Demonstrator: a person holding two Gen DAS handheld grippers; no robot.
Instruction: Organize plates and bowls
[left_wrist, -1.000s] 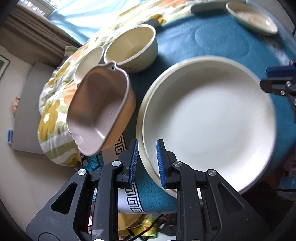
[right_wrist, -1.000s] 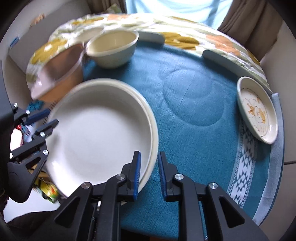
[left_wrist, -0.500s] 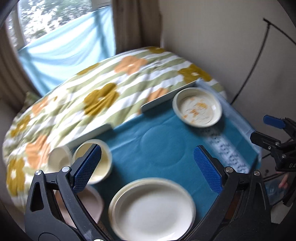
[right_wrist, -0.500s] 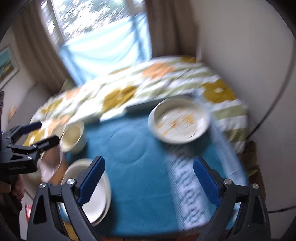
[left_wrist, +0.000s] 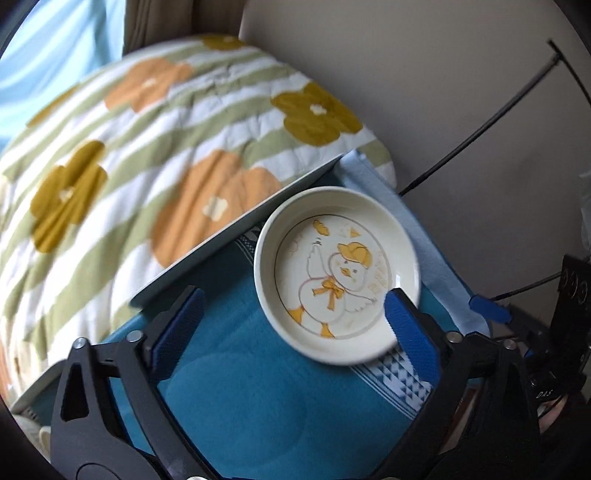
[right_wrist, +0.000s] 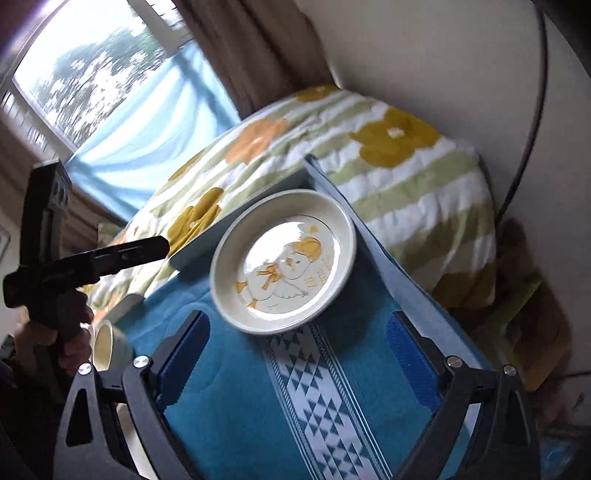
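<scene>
Teal cloth (left_wrist: 258, 398) across the desk, floral quilt (left_wrist: 129, 147) beyond. Cream duck plate (left_wrist: 337, 275) sitting at the cloth's far corner. Left hand-held gripper (left_wrist: 293, 334) spread wide, empty; right hand-held gripper (right_wrist: 297, 354) likewise wide, empty, just short of the plate.

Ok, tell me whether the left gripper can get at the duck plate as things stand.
Probably yes. The left gripper is wide open just short of the duck plate, nothing lies between them, and its rim stands exposed on the blue cloth.
</scene>
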